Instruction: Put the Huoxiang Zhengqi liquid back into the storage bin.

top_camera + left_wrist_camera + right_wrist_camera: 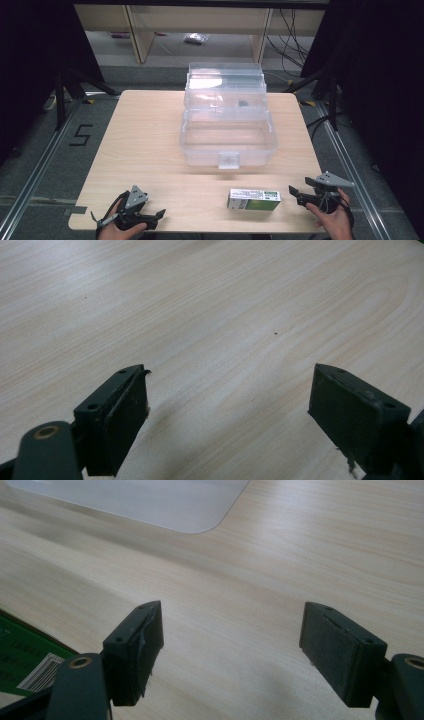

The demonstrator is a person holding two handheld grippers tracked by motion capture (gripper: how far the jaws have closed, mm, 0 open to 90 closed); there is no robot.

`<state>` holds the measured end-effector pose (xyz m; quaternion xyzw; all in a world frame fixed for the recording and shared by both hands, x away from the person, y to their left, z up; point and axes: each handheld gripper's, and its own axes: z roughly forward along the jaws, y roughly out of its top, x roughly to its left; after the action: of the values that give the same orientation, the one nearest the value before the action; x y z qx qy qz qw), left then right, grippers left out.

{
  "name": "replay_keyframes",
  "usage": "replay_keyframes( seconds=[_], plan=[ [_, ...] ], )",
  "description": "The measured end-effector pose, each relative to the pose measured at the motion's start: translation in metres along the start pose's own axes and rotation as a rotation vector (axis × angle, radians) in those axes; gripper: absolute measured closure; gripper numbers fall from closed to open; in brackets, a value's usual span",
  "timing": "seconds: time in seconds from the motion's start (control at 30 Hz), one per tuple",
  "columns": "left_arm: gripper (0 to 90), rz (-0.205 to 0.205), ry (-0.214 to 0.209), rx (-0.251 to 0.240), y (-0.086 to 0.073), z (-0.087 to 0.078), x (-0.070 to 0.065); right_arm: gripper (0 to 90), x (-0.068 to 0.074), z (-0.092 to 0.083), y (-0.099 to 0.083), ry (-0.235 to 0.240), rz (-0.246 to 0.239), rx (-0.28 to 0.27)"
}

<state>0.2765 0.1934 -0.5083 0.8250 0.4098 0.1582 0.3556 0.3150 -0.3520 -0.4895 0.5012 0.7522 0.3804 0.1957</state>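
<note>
Resting low at the table's (145, 135) near edge, the left gripper (161, 213) has jaws wide apart, holding nothing. Middle: open clear bin (228, 145), looks ready for loading. The green box (254, 199) lies flat just beside the right gripper (292, 190), jaws spread too.

Even overhead light, dim surroundings; soft shadows (gripper views slightly blurred).
</note>
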Motion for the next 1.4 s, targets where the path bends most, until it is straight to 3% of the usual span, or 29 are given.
replay_keyframes(
  seconds=[0.03, 0.1, 0.27, 0.37, 0.4, 0.47, 0.53, 0.57, 0.63, 0.7, 0.73, 0.77, 0.87, 0.9, 0.93, 1.03, 1.07, 1.17, 1.2, 1.23, 1.3, 1.33, 1.37, 1.4],
  plan=[
    [15.3, 0.0, 0.0, 0.0, 0.0, 0.0, 0.0, 26.5, -0.003, -0.001, 0.002, 0.0, -0.035, -0.006],
    [15.4, -0.002, 0.0, 0.001, 0.001, 0.0, 0.0, 26.5, -0.002, -0.001, 0.003, -0.003, -0.023, -0.018],
    [15.3, -0.002, 0.016, -0.006, 0.0, 0.0, 0.0, 26.5, -0.003, -0.009, 0.009, 0.013, -0.069, -0.024],
    [15.4, 0.0, 0.005, 0.003, 0.0, 0.0, 0.001, 26.8, -0.002, -0.011, 0.013, 0.007, -0.084, -0.022],
    [15.3, -0.008, 0.003, -0.006, 0.0, 0.001, 0.001, 27.0, 0.0, -0.013, 0.016, 0.03, -0.096, -0.012],
    [15.4, -0.02, 0.002, -0.011, 0.0, 0.002, -0.001, 27.0, 0.0, -0.015, 0.017, 0.017, -0.11, -0.022],
    [15.4, -0.014, -0.001, -0.012, 0.0, 0.001, -0.001, 27.0, 0.004, -0.018, 0.021, 0.055, -0.098, 0.003],
    [15.3, -0.014, -0.001, -0.011, 0.0, 0.001, -0.001, 27.0, 0.007, -0.02, 0.021, 0.047, -0.079, 0.032],
    [15.4, -0.024, 0.001, -0.014, 0.0, 0.002, -0.001, 26.9, 0.008, -0.022, 0.024, 0.03, -0.102, 0.043],
    [15.3, -0.024, 0.002, -0.014, 0.0, 0.001, -0.001, 26.9, 0.008, -0.023, 0.026, 0.055, -0.111, 0.043],
    [15.3, -0.025, 0.0, -0.02, 0.0, 0.002, -0.002, 26.8, 0.009, -0.023, 0.026, 0.061, -0.093, 0.046],
    [15.4, -0.024, 0.003, -0.012, 0.0, 0.002, -0.001, 26.3, 0.008, -0.026, 0.03, 0.045, -0.126, 0.041],
    [15.4, -0.01, 0.001, -0.006, 0.0, 0.001, -0.001, 25.7, 0.009, -0.029, 0.034, 0.048, -0.146, 0.052],
    [15.4, -0.01, 0.001, -0.006, 0.0, 0.001, -0.001, 25.7, 0.009, -0.029, 0.034, 0.048, -0.146, 0.052],
    [15.4, -0.025, 0.0, -0.018, 0.0, 0.002, -0.002, 25.5, 0.013, -0.031, 0.035, 0.061, -0.115, 0.057],
    [15.3, -0.02, 0.008, -0.013, 0.0, 0.002, -0.001, 23.8, 0.018, -0.038, 0.042, 0.074, -0.123, 0.056],
    [15.4, -0.02, 0.008, -0.013, 0.0, 0.002, -0.001, 23.0, 0.017, -0.039, 0.044, 0.074, -0.175, 0.032],
    [15.4, -0.015, 0.011, -0.01, 0.0, 0.002, 0.0, 20.8, 0.023, -0.043, 0.047, 0.101, -0.172, 0.049],
    [15.4, -0.013, 0.011, -0.009, 0.0, 0.003, 0.0, 20.2, 0.026, -0.044, 0.049, 0.109, -0.19, 0.046],
    [15.4, -0.015, 0.01, -0.009, 0.0, 0.003, 0.0, 18.7, 0.031, -0.045, 0.054, 0.127, -0.251, 0.036],
    [15.4, -0.013, 0.01, -0.007, 0.0, 0.003, 0.0, 18.6, 0.036, -0.047, 0.056, 0.14, -0.251, 0.043],
    [15.4, -0.015, 0.01, -0.006, 0.0, 0.003, 0.0, 18.4, 0.039, -0.048, 0.059, 0.155, -0.28, 0.042],
    [15.4, -0.014, 0.011, -0.006, 0.0, 0.002, 0.0, 18.4, 0.045, -0.049, 0.061, 0.164, -0.279, 0.052],
    [15.4, -0.015, 0.012, -0.008, 0.0, 0.002, 0.0, 17.9, 0.052, -0.05, 0.065, 0.173, -0.319, 0.05]
  ],
)
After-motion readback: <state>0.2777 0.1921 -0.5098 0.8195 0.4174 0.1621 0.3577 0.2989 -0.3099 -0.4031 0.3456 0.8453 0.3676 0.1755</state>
